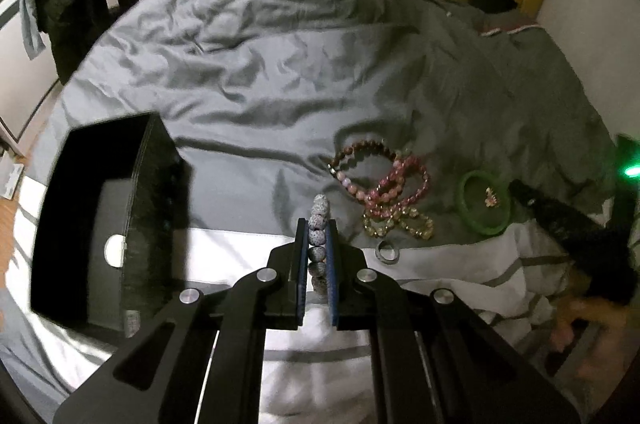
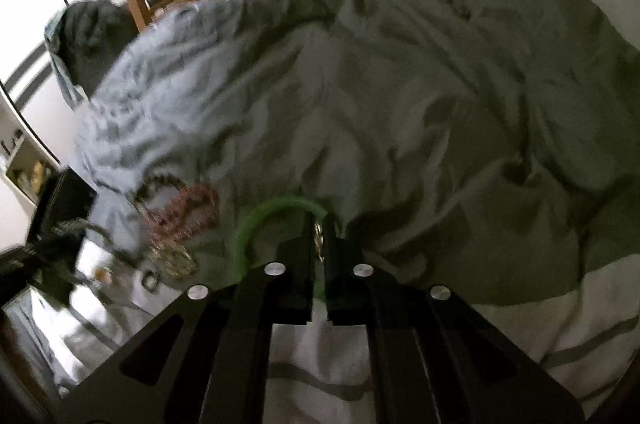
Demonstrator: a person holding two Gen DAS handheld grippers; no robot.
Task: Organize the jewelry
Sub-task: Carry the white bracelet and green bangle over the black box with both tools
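Hanging from the left tongs [image 1: 317, 240]: a speckled grey bead bracelet [image 1: 319, 224].

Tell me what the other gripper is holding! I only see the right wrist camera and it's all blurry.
Observer: The left gripper is shut on a grey speckled bead bracelet.
Operator: Where can it put that?
Observer: A black box sits on the bed just left of that gripper, and its top is open.
Operator: Is there something inside the green bangle?
Observer: Yes, a small gold charm lies inside the green bangle.
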